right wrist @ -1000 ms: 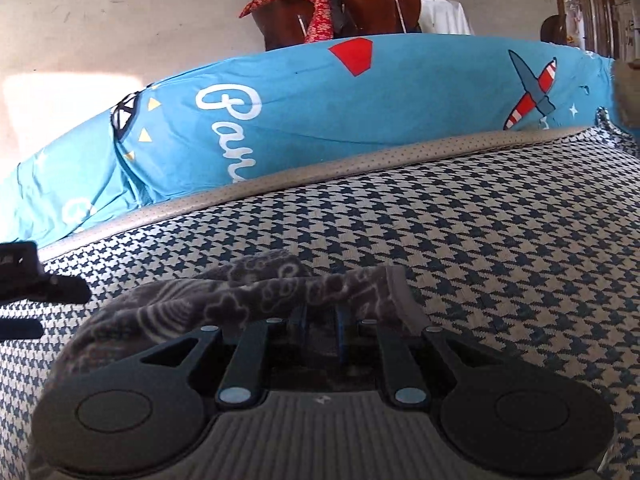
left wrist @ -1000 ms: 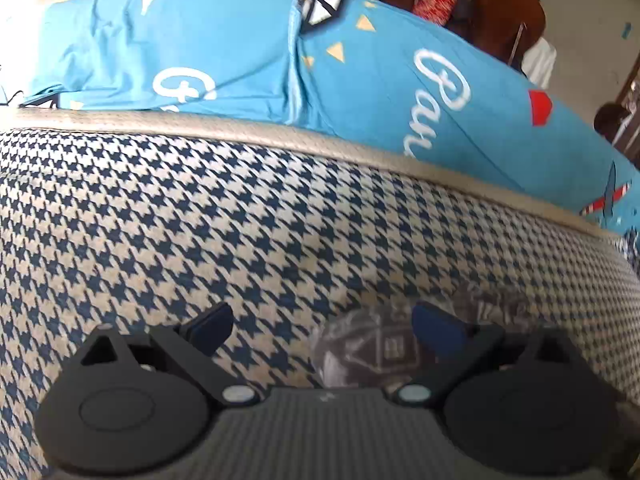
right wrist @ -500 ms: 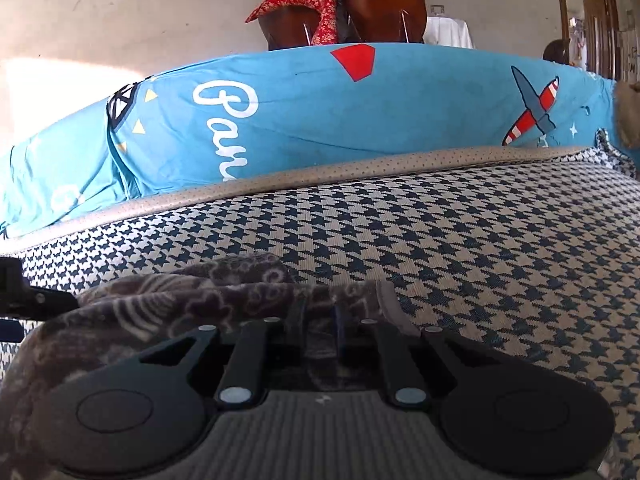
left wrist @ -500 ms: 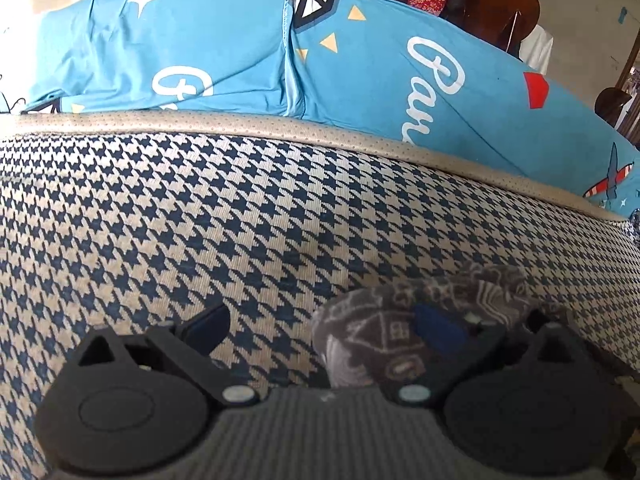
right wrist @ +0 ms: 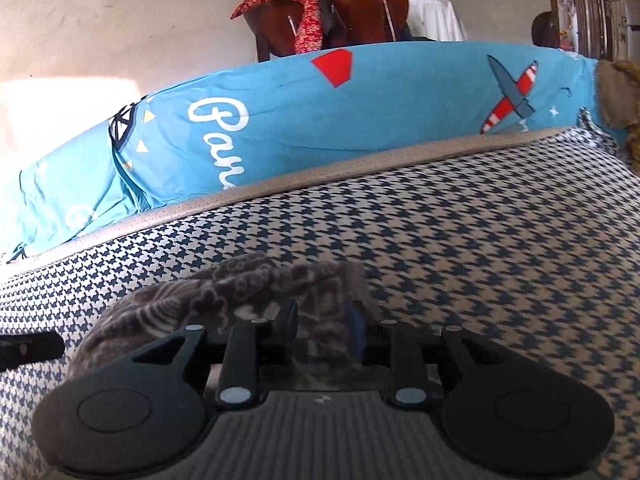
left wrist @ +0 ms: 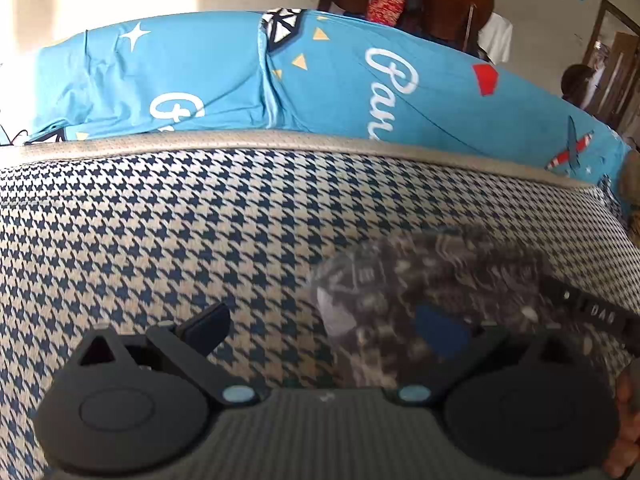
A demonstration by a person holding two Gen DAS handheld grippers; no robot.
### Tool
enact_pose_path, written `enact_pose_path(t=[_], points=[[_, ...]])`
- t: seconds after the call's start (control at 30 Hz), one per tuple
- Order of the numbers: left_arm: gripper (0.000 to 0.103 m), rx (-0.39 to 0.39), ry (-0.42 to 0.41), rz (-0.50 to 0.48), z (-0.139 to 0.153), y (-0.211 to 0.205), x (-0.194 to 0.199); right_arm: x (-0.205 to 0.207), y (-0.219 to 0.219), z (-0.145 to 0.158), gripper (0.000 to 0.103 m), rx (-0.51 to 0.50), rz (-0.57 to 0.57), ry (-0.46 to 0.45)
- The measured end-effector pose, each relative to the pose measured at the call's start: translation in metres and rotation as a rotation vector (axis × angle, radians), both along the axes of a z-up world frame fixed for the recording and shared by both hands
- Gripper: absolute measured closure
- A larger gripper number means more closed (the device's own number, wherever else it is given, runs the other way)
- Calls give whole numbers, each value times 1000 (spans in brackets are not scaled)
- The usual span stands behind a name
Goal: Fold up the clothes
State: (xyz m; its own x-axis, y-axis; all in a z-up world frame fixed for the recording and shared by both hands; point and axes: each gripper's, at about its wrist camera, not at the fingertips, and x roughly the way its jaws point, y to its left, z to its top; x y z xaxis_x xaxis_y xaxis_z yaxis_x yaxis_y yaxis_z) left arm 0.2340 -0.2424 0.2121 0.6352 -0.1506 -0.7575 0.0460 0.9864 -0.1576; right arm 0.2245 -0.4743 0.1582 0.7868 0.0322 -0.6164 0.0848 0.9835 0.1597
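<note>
A small grey-brown patterned garment (right wrist: 224,288) lies bunched on the blue-and-white houndstooth bed surface (right wrist: 480,240). My right gripper (right wrist: 324,328) sits over its right end. Its jaws are opening, with a fold of the cloth loose between the fingers. In the left wrist view the same garment (left wrist: 420,276) lies blurred around the right fingertip. My left gripper (left wrist: 320,330) stands wide open above the houndstooth surface (left wrist: 180,220) with nothing held. A black part of the right gripper (left wrist: 592,312) shows beyond the cloth.
A long blue printed bolster (right wrist: 360,112) runs along the far edge behind a beige piping strip (left wrist: 280,142). Brown chairs draped with red cloth (right wrist: 340,12) stand behind it. A hand (left wrist: 624,420) shows at the lower right edge.
The right gripper's fingers have spread apart from their tight pinch on the cloth. In the left wrist view the garment fills more of the lower right, and the view has pulled back slightly.
</note>
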Motion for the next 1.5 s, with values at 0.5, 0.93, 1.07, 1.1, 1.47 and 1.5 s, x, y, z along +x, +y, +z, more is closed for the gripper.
enact_pose_path(t=[0.5, 0.93, 1.07, 1.1, 1.47, 1.5], points=[[0, 79, 59, -141, -30, -29, -22, -26, -9, 2, 75, 21, 23, 51], [0, 120, 50, -165, -35, -43, -26, -14, -9, -9, 75, -43, -36, 82], [0, 89, 9, -167, -21, -41, -26, -24, -7, 3, 71, -21, -41, 41], [0, 88, -2, -167, -19, -43, -25, -27, -7, 6, 71, -5, -41, 29], [0, 91, 52, -151, -35, -53, -18, -53, 17, 27, 58, 96, 82, -45], [0, 83, 63, -149, -37, -52, -17, -54, 21, 26, 57, 95, 91, -38]])
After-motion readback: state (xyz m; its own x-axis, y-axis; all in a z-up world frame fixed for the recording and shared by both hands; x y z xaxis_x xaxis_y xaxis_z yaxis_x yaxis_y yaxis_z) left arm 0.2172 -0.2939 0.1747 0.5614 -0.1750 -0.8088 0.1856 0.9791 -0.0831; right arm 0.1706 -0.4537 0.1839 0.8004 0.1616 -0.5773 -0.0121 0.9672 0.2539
